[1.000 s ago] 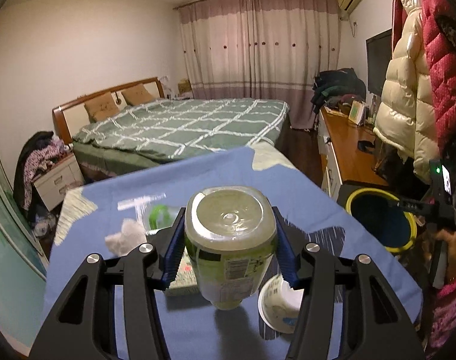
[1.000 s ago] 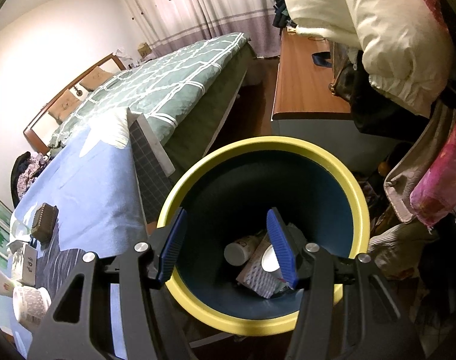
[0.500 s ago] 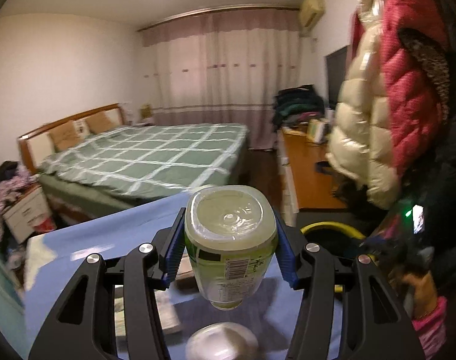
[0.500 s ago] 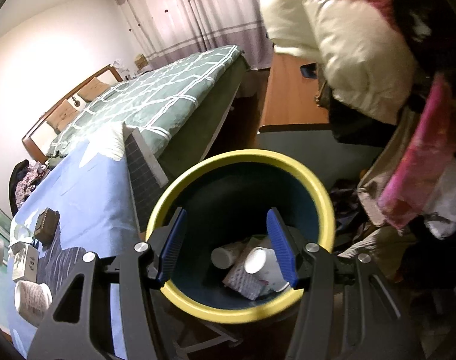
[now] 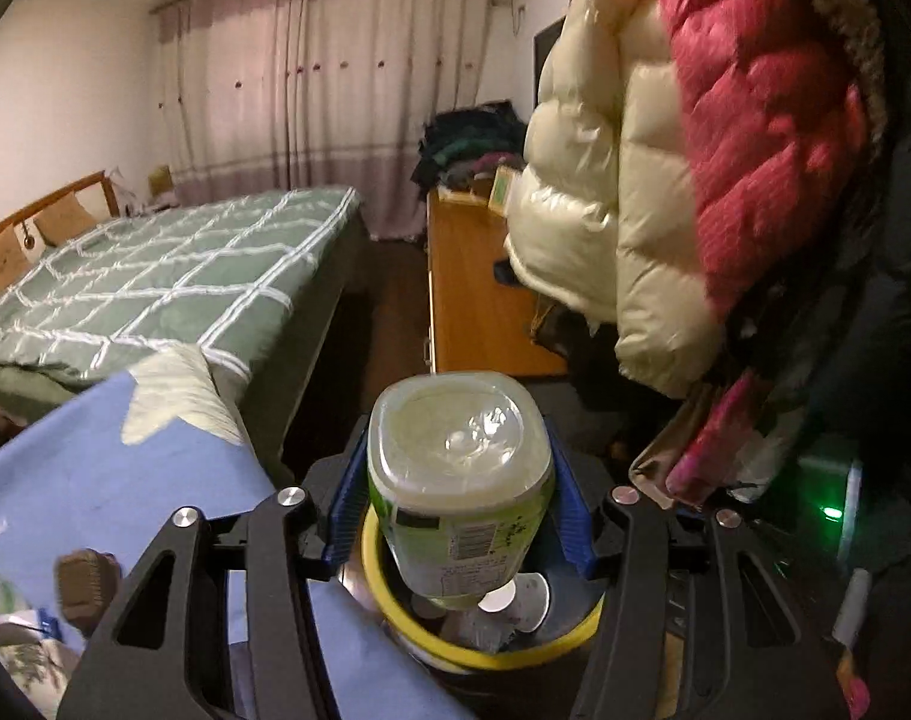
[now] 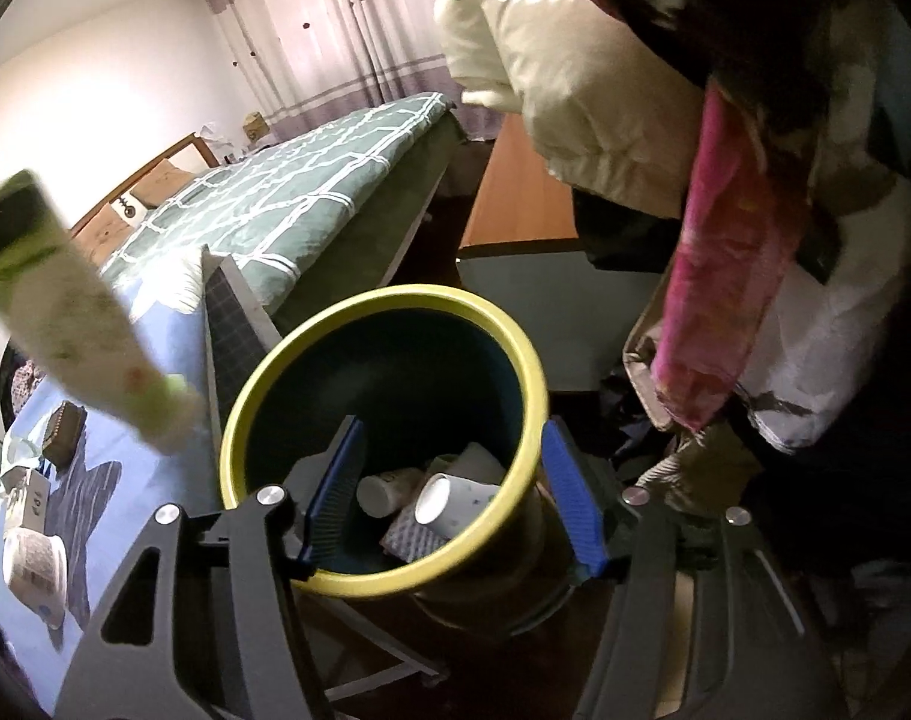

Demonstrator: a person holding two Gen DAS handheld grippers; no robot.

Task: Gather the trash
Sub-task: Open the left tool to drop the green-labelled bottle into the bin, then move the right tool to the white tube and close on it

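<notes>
My left gripper (image 5: 458, 504) is shut on a clear plastic bottle (image 5: 458, 480) with a green label, held neck down above the yellow-rimmed trash bin (image 5: 377, 588). In the right wrist view the same bottle (image 6: 77, 324) comes in blurred from the upper left, its green cap end near the bin's rim (image 6: 311, 324). My right gripper (image 6: 452, 498) is open and empty, its blue pads straddling the near side of the bin. Paper cups (image 6: 449, 492) and a wrapper (image 6: 410, 540) lie inside the bin.
The blue-clothed table (image 6: 155, 480) stands left of the bin with a paper cup (image 6: 35, 570), a small box (image 6: 32, 495) and a brown object (image 6: 62, 435) on it. Padded coats (image 5: 695, 180) hang close on the right. A bed (image 5: 155, 276) and wooden desk (image 5: 467, 288) lie beyond.
My left gripper has swung right from over the table, carrying the bottle to above the bin. The bottle now shows in the right wrist view. The right gripper has drawn back slightly.
</notes>
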